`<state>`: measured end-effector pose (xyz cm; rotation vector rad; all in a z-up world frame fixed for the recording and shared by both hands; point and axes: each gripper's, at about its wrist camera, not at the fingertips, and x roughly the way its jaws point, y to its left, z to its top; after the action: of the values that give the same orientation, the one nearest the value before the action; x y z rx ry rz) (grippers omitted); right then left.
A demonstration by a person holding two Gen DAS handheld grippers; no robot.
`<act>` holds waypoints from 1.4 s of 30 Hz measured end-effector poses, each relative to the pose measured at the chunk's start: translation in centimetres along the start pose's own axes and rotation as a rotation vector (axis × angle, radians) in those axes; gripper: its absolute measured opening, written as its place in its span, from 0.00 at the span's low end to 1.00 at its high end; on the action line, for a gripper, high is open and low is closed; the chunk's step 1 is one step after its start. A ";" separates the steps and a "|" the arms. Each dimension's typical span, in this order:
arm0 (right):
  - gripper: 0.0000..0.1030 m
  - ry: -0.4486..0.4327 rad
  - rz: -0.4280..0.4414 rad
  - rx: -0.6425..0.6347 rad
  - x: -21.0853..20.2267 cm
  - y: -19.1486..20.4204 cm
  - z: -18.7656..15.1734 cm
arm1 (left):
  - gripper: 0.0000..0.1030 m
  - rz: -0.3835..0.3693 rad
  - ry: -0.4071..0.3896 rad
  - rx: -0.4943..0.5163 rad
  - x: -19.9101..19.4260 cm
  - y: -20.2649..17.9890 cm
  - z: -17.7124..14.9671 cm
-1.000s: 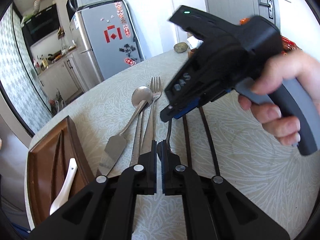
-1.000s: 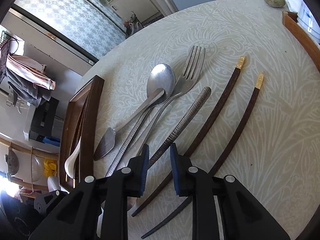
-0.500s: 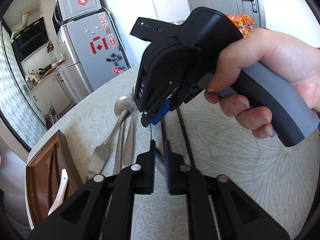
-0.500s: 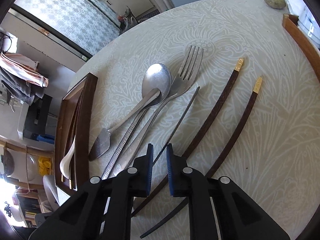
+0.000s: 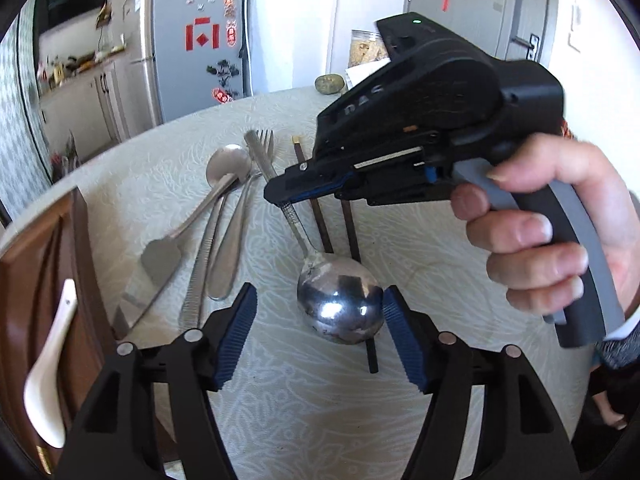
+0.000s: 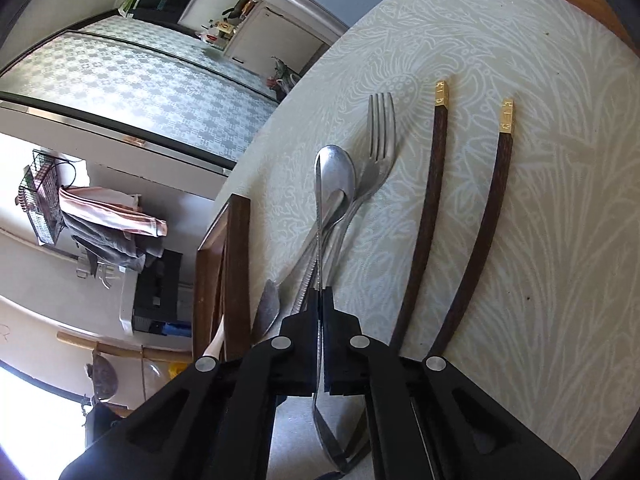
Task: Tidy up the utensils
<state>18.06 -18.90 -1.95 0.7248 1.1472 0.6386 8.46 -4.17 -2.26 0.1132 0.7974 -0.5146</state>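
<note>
Opening around the large spoon's [image 5: 339, 307] bowl without pressing it, the left gripper [image 5: 320, 334] hovers over the worktop [image 5: 440, 248] — farther on, the right gripper [image 5: 280, 194] clamps that spoon's textured handle, beside two chopsticks [image 6: 434, 200].

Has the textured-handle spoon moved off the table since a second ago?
Yes. The spoon, flat beside the chopsticks earlier, is now clamped edge-on in the right gripper, raised over the fork.
</note>
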 end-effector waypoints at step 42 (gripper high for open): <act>0.01 0.202 0.146 -0.167 12.4 14.3 -2.2 | 0.44 0.230 -0.048 -0.222 -9.5 11.2 -4.3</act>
<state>18.35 -0.21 1.65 0.6146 1.2157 0.9358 5.47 10.60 0.45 -0.0133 0.7786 -0.2085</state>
